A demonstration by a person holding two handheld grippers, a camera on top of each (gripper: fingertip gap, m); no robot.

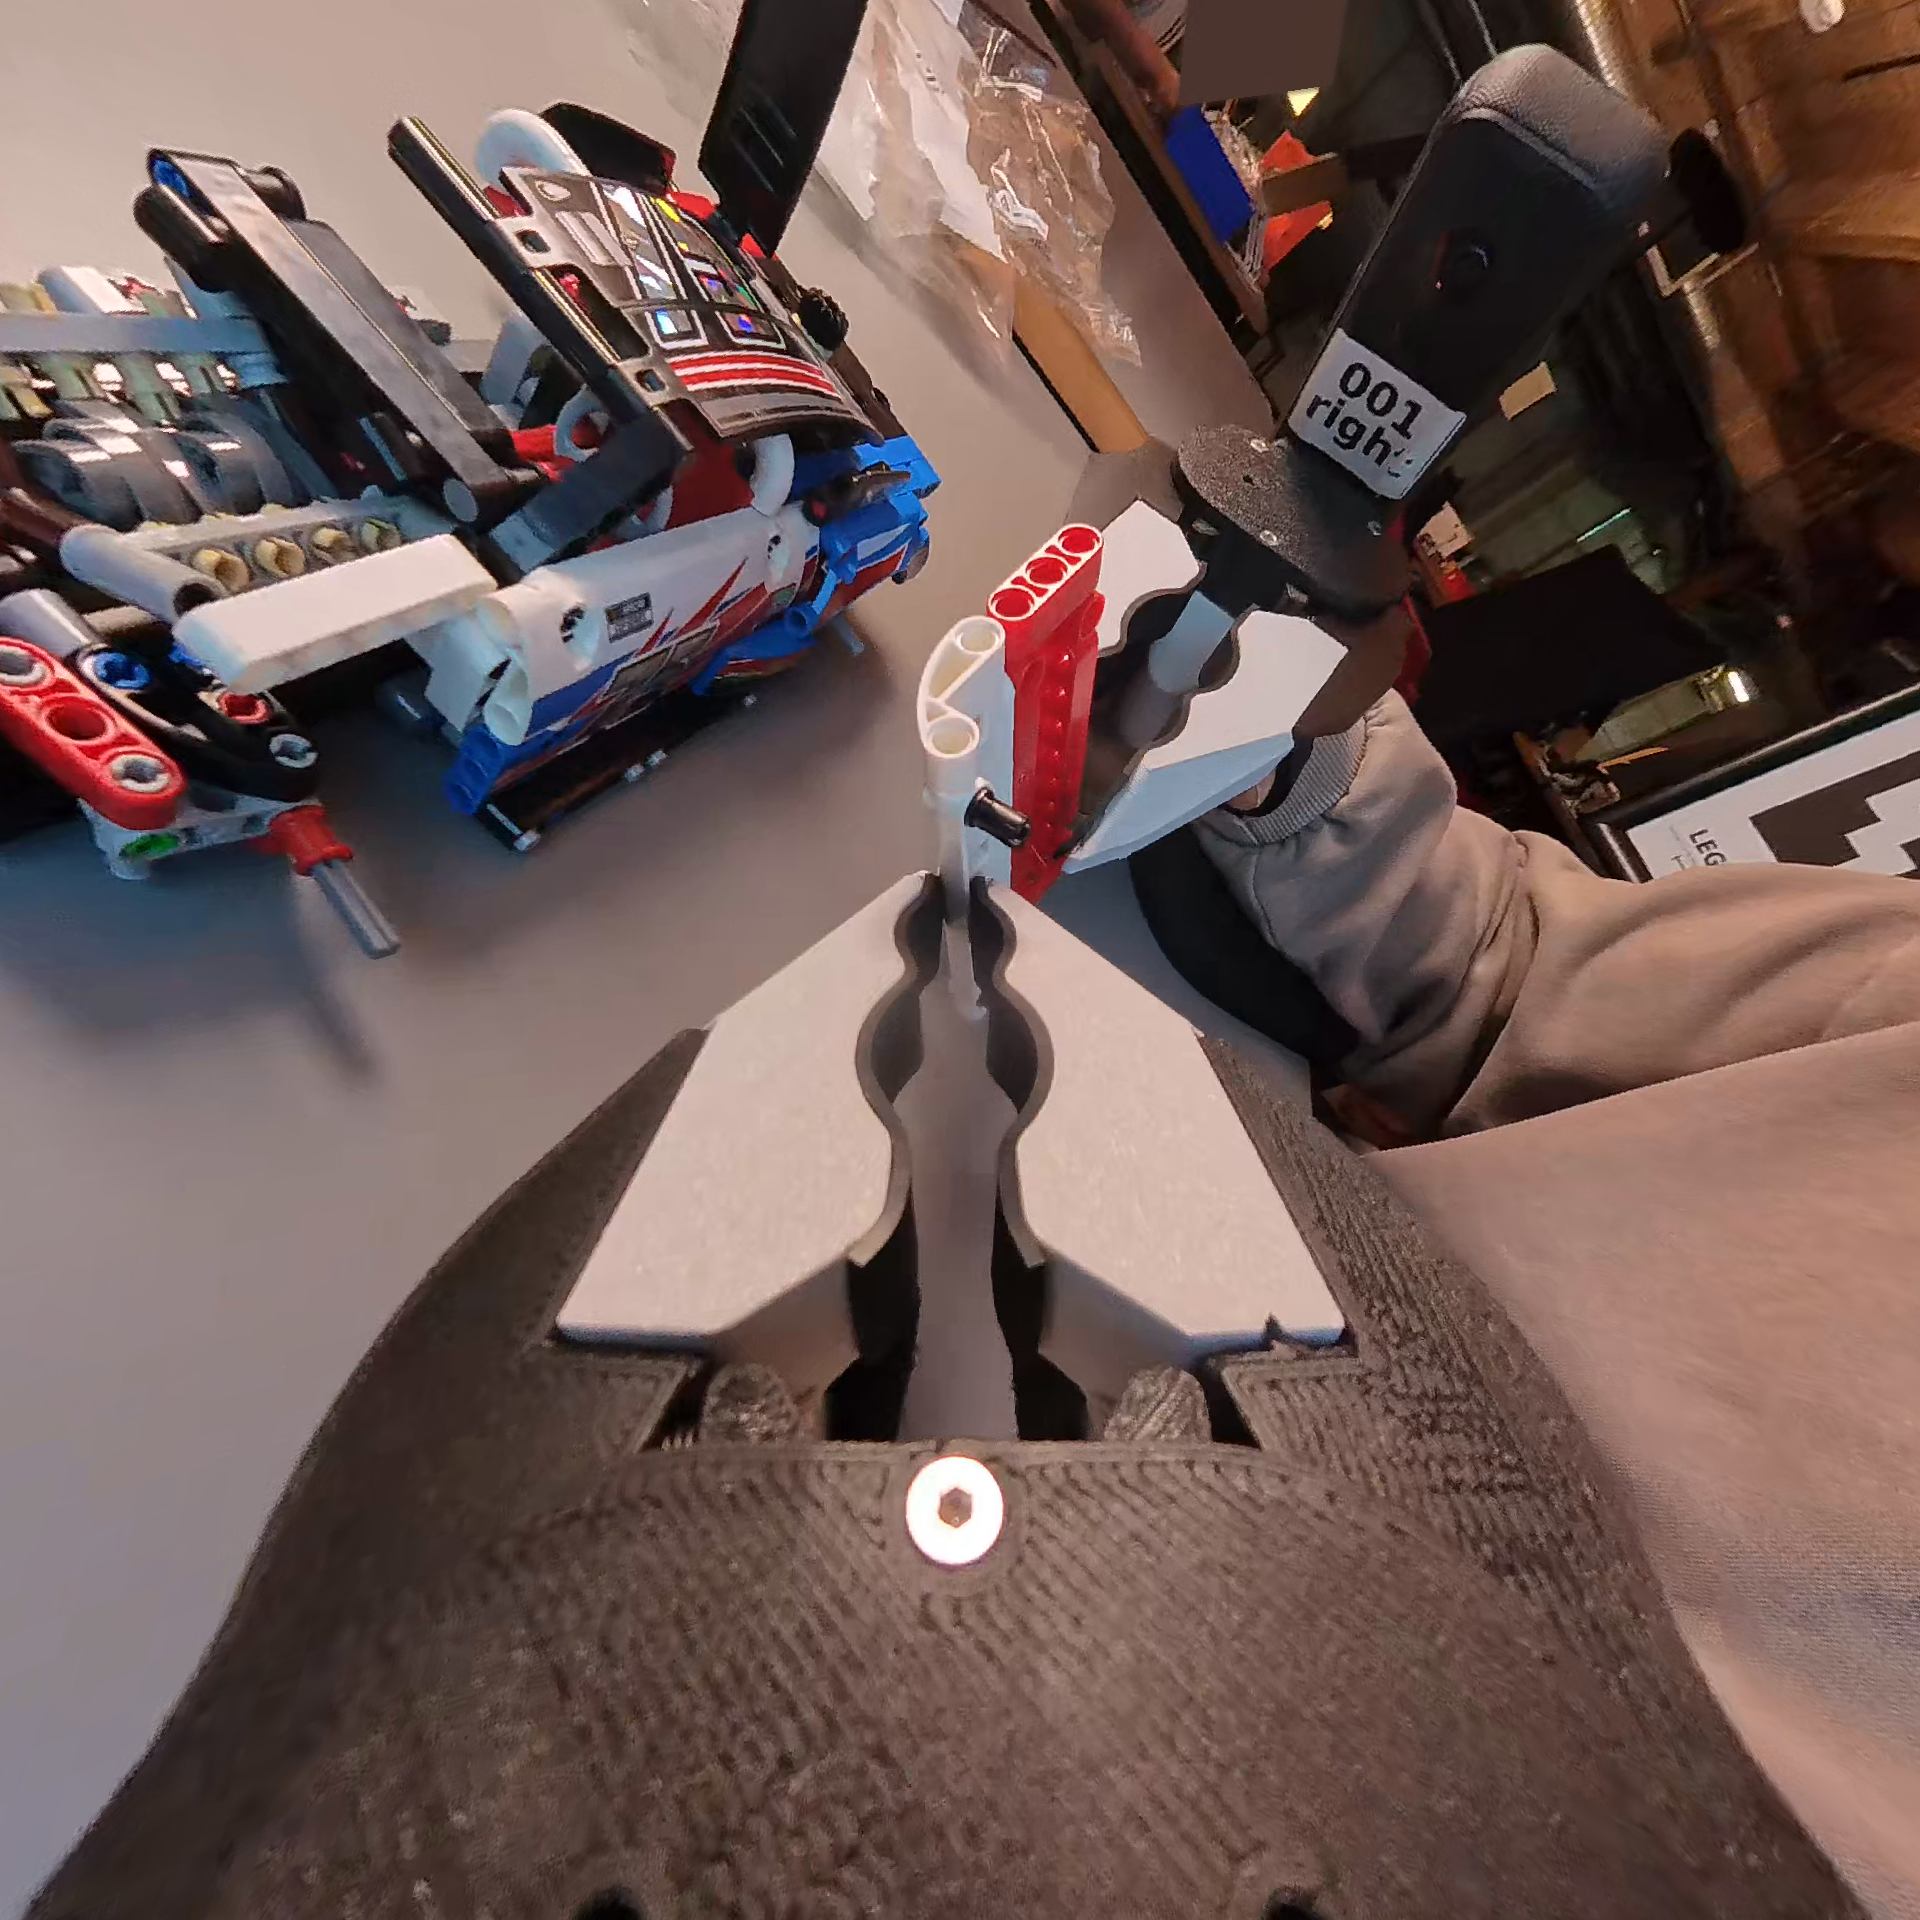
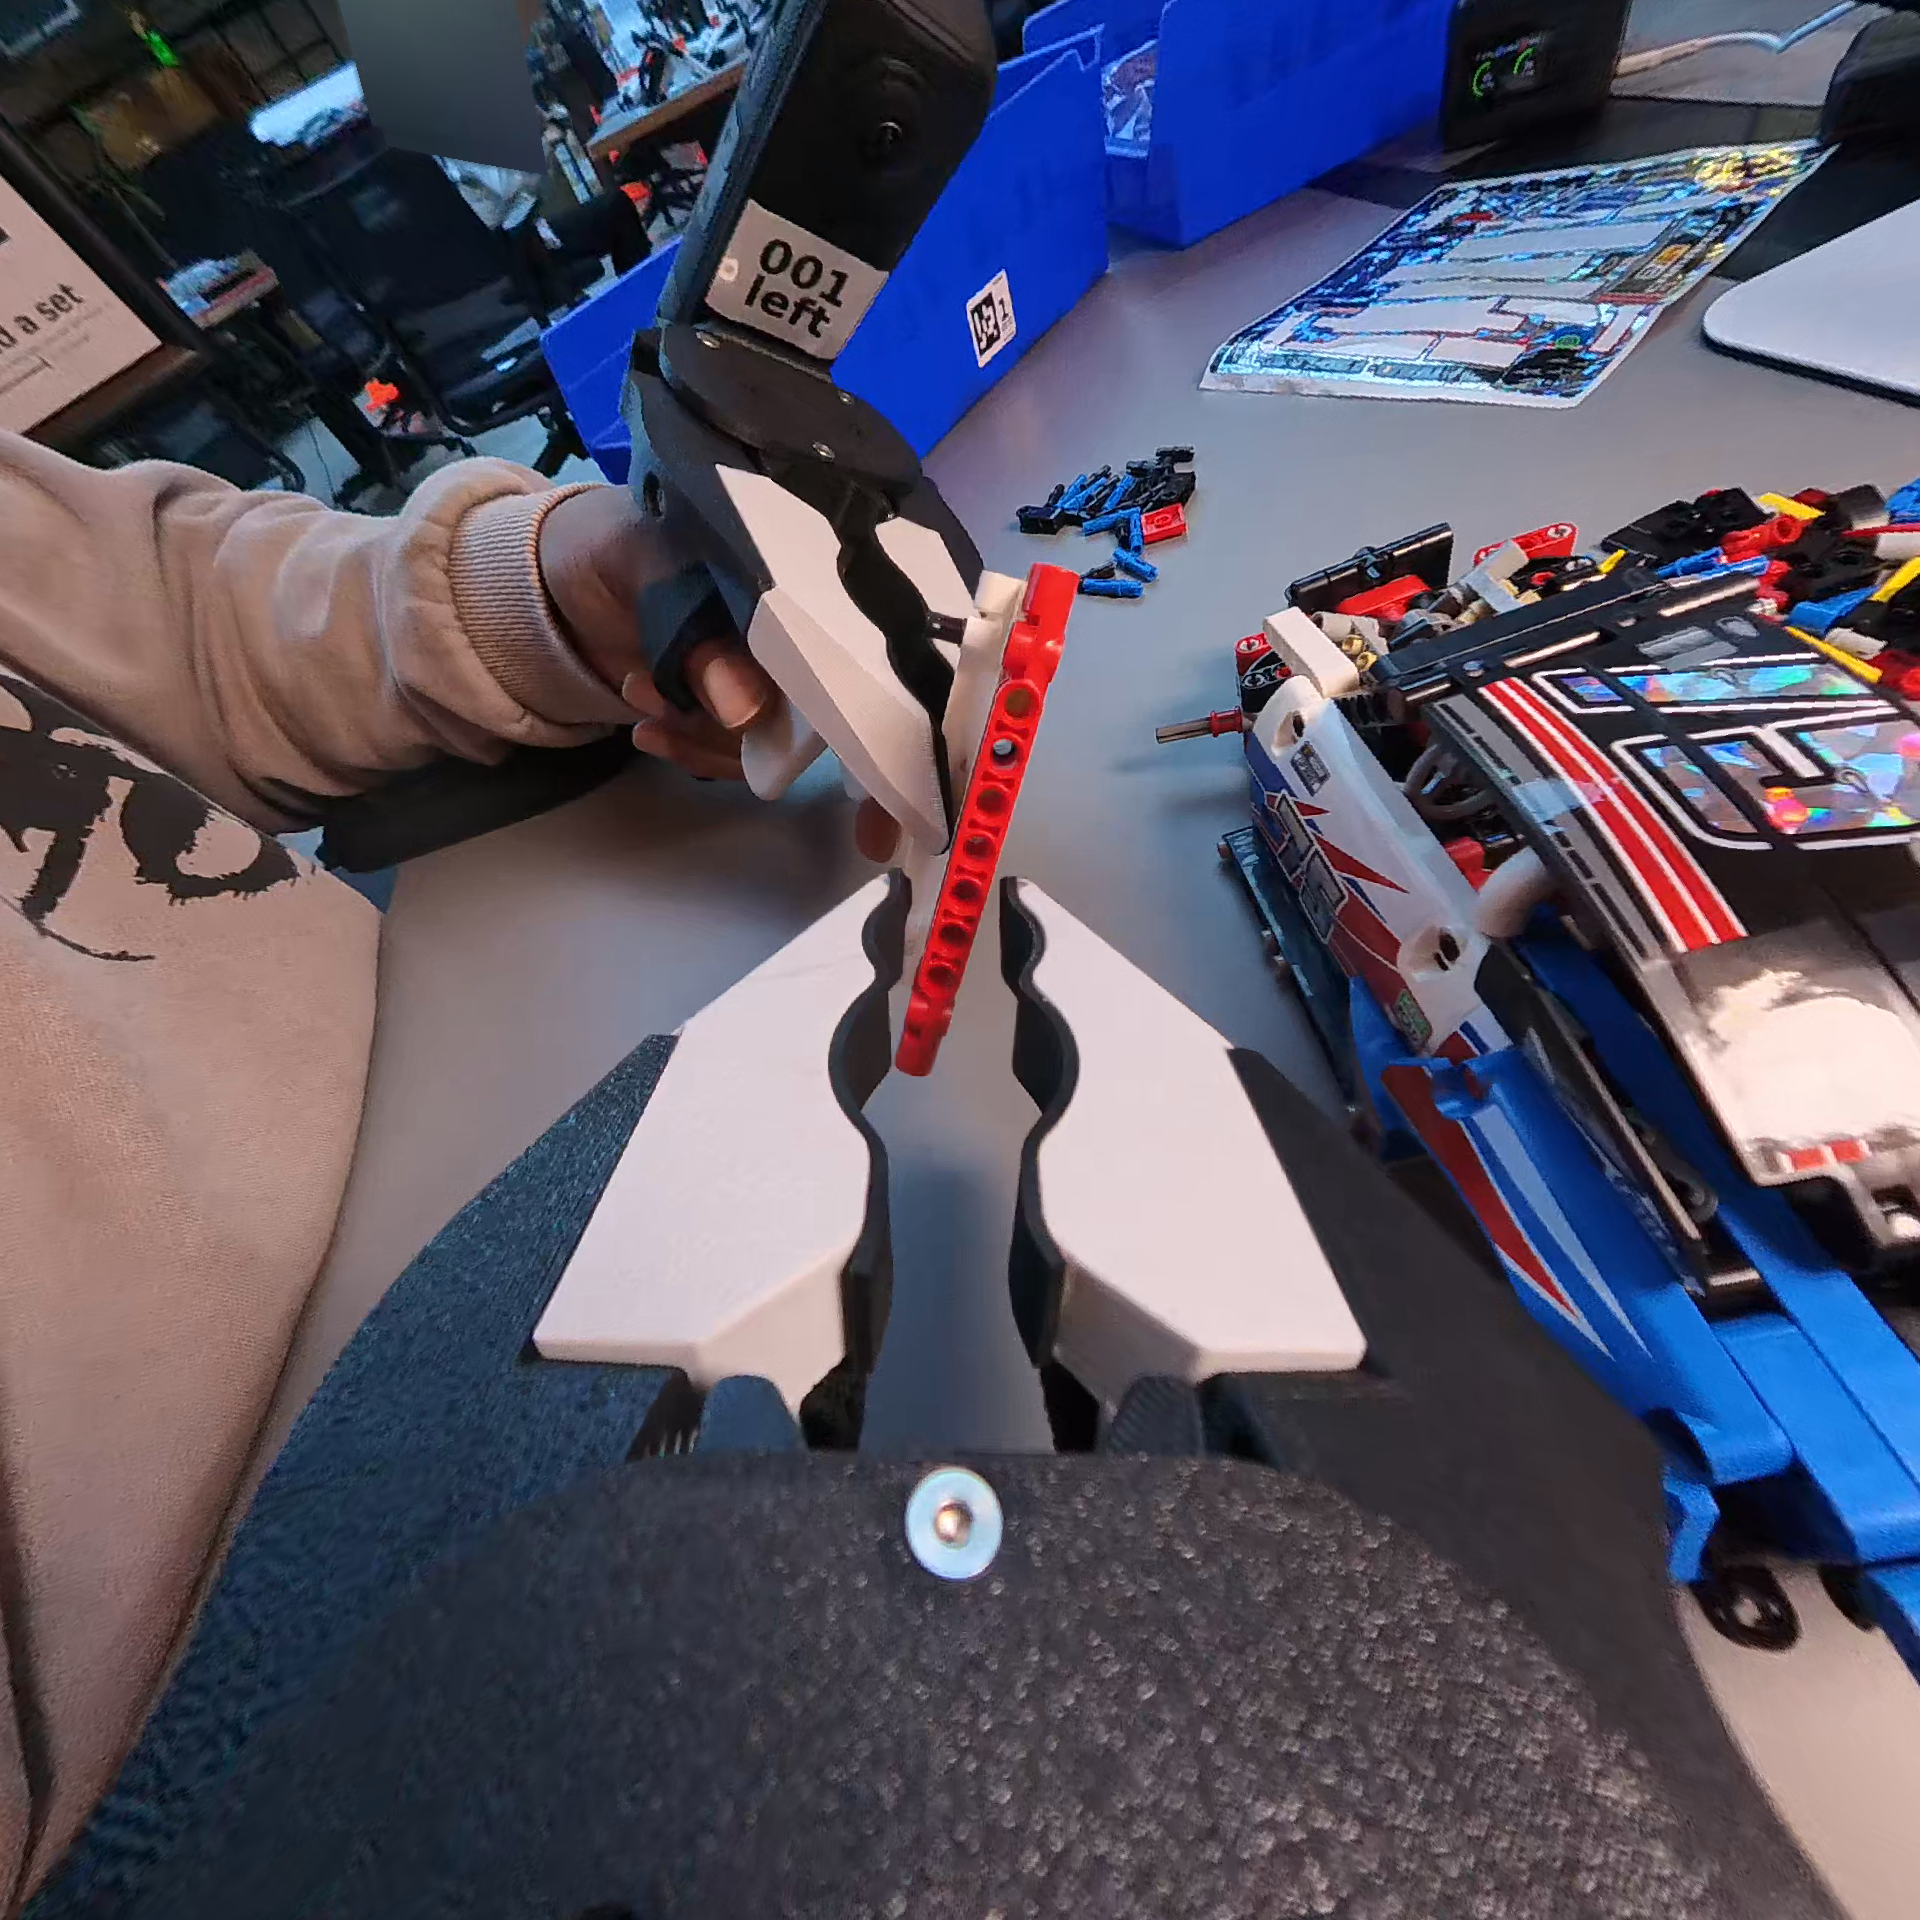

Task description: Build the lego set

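Observation:
My left gripper (image 1: pixel 961 899) is shut on the lower edge of a white panel (image 1: pixel 961 686). The panel is joined side by side to a red holed beam (image 1: pixel 1049 665), and a black pin (image 1: pixel 997 810) sticks out of the panel. The pair is held above the grey table. My right gripper (image 2: pixel 951 899) straddles the lower end of the red beam (image 2: pixel 977 821). Its jaws are slightly apart, with a thin gap on the right side. It also shows in the left wrist view (image 1: pixel 1101 707). The left gripper's fingers (image 2: pixel 831 644) reach in from the upper left. The part-built blue, white and red car (image 2: pixel 1558 883) lies to the right.
The car (image 1: pixel 665 582) and a loose red-and-black subassembly (image 1: pixel 94 727) lie at the left. Small pins (image 2: pixel 1122 509), a pile of parts (image 2: pixel 1766 540), a sticker sheet (image 2: pixel 1507 281) and blue bins (image 2: pixel 997 239) are on the table. A person's sleeve (image 2: pixel 312 603) is at the left. My left and right fingertips are right by each other. Between my left fingertips and the loose red-and-black subassembly (image 1: pixel 94 727) there is roughly 11 centimetres.

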